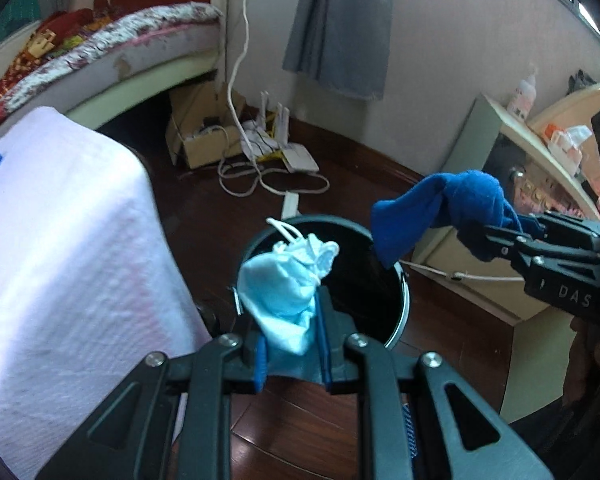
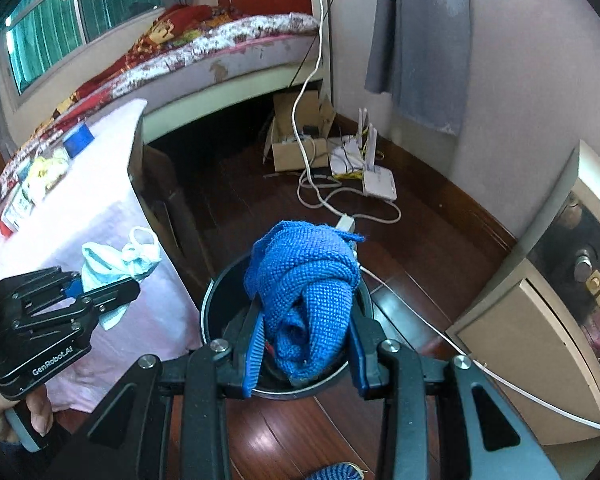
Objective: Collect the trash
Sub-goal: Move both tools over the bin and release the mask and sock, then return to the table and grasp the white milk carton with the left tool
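Note:
My left gripper (image 1: 292, 344) is shut on a crumpled light-blue face mask (image 1: 284, 292), held over the near rim of a black round trash bin (image 1: 396, 312) on the wooden floor. My right gripper (image 2: 306, 344) is shut on a knotted blue knit cloth (image 2: 306, 280), which hangs right above the same bin (image 2: 216, 304). In the left wrist view the right gripper (image 1: 496, 236) comes in from the right, its blue cloth (image 1: 432, 208) over the bin's far edge. In the right wrist view the left gripper (image 2: 116, 284) and its mask (image 2: 116, 260) sit left of the bin.
A table under a pink-white cloth (image 1: 60, 264) stands just left of the bin. Behind lie a cardboard box (image 1: 204, 136), white cables (image 1: 260, 176) and a router (image 2: 378, 182) on the floor. A bed (image 2: 220, 52) runs along the back; a beige cabinet (image 2: 540, 344) stands at the right.

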`<state>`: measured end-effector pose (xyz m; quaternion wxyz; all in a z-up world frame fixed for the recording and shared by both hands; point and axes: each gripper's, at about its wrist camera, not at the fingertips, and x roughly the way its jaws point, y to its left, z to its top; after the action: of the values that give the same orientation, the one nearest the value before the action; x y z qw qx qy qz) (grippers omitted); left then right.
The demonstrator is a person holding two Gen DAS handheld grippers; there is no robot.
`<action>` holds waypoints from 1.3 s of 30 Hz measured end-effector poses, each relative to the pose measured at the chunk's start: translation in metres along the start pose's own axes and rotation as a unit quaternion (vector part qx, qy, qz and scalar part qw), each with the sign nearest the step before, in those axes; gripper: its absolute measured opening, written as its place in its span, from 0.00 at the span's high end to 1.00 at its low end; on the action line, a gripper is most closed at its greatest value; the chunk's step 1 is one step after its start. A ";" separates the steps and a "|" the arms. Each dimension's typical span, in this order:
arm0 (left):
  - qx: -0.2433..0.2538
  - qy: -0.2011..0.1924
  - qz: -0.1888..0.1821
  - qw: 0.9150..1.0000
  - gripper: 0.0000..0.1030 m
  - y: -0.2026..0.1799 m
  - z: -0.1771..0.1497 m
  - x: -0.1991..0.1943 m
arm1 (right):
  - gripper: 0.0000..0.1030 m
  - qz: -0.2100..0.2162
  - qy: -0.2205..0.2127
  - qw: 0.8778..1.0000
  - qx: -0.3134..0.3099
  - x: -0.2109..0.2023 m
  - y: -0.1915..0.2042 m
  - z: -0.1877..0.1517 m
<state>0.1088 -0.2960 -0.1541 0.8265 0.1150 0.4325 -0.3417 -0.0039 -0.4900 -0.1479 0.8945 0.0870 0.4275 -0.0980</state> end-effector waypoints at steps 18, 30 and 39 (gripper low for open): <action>-0.005 0.083 -0.036 0.996 0.73 0.000 -0.007 0.080 | 0.63 0.016 0.103 0.993 -0.060 0.105 -0.002 -0.019; -0.053 0.056 0.031 0.997 0.03 0.025 -0.009 0.055 | 0.00 -0.040 0.116 0.991 -0.058 0.115 -0.017 -0.016; -0.063 0.009 0.068 0.996 0.03 0.038 -0.009 -0.006 | 0.00 -0.024 0.070 0.996 -0.050 0.068 0.010 -0.002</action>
<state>0.1260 -0.2603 -0.1588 0.8493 0.0955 0.4520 -0.2556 0.0388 -0.4869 -0.2012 0.8627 0.0389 0.4958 -0.0918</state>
